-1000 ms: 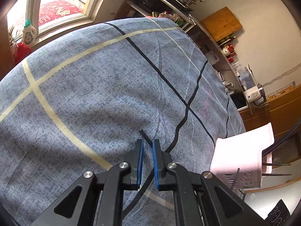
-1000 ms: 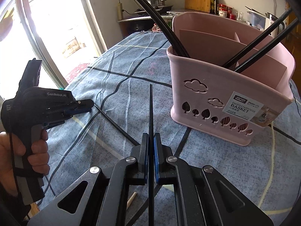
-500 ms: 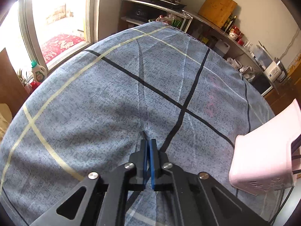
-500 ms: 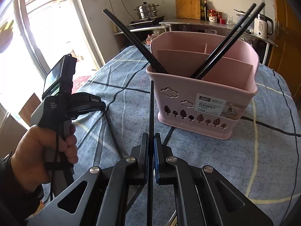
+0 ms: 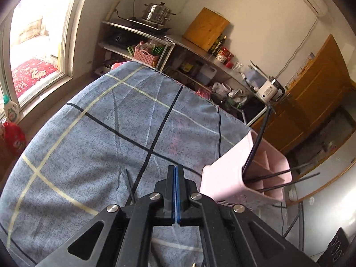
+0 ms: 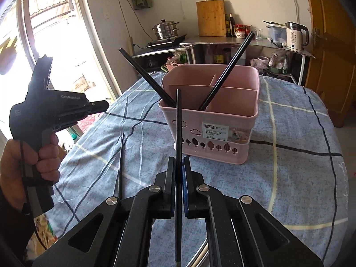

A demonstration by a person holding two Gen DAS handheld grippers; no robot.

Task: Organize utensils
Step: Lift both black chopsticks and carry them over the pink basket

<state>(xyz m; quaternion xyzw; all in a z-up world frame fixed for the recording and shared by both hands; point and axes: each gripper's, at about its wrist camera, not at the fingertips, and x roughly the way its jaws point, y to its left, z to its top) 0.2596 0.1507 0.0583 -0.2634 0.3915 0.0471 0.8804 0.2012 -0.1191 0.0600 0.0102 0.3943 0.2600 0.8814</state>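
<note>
My right gripper (image 6: pixel 177 162) is shut on a black chopstick (image 6: pixel 178 120) and holds it above the table, its tip pointing at the pink utensil basket (image 6: pixel 222 120). The basket holds several black chopsticks (image 6: pixel 227 71) leaning out. It also shows in the left wrist view (image 5: pixel 224 178). My left gripper (image 5: pixel 175 171) is shut and empty, raised above the cloth; it shows at the left of the right wrist view (image 6: pixel 98 106). Another black chopstick (image 6: pixel 121 162) lies on the cloth, also visible in the left wrist view (image 5: pixel 130 187).
The table carries a blue checked cloth (image 5: pixel 100 133). A counter with a steamer pot (image 6: pixel 165 30), cutting board (image 6: pixel 211 17) and kettle (image 6: pixel 296 35) stands beyond the far edge. A wooden door (image 6: pixel 333 55) is at right, a window (image 5: pixel 29 44) at left.
Both grippers have risen and tilted up. The left gripper closed fully and lifted away from the lying chopstick. The right gripper backed off from the basket with its chopstick.
</note>
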